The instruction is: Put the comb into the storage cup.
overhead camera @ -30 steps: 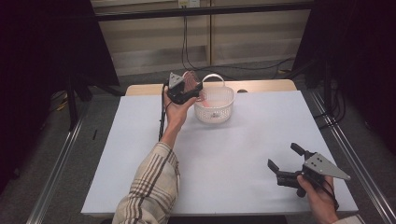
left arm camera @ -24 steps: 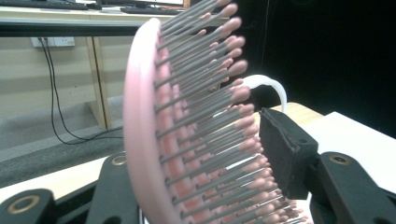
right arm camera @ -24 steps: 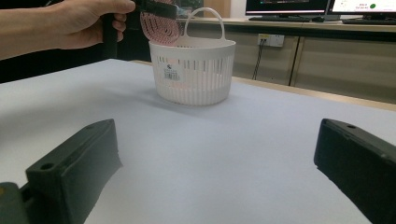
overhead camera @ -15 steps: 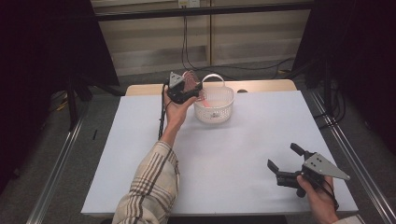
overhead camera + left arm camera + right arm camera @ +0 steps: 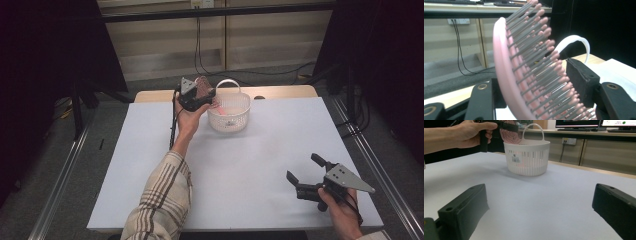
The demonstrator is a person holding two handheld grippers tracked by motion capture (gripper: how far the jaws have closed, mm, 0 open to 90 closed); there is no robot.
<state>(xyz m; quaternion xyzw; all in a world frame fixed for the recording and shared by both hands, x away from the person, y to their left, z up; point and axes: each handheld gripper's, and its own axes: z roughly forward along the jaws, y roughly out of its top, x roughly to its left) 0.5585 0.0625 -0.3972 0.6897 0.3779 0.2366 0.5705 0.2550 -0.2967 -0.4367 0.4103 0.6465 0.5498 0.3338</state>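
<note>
A pink hairbrush (image 5: pixel 202 88) with grey bristles stands head-up over the near left rim of a white slatted basket (image 5: pixel 230 119), its handle dipping inside. My left gripper (image 5: pixel 201 96) holds the brush head (image 5: pixel 524 62) between its jaws, which have just been opening; the bristle tips still touch one pad (image 5: pixel 580 80) and the pink back lies against the other jaw. Behind the brush curves the basket's white handle (image 5: pixel 580 41). My right gripper (image 5: pixel 303 167) rests open near the table's front right, nothing between its jaws (image 5: pixel 541 195). It faces the basket (image 5: pixel 526 160) and brush (image 5: pixel 510 131).
A white sheet (image 5: pixel 250 165) covers the table, with a wooden strip (image 5: pixel 285 91) along its far edge. The basket sits at the far middle. Metal rails (image 5: pixel 62 170) run along both sides, and cables (image 5: pixel 200 45) hang behind the table.
Neither hand has moved. The brush stays over the basket's rim in the left gripper.
</note>
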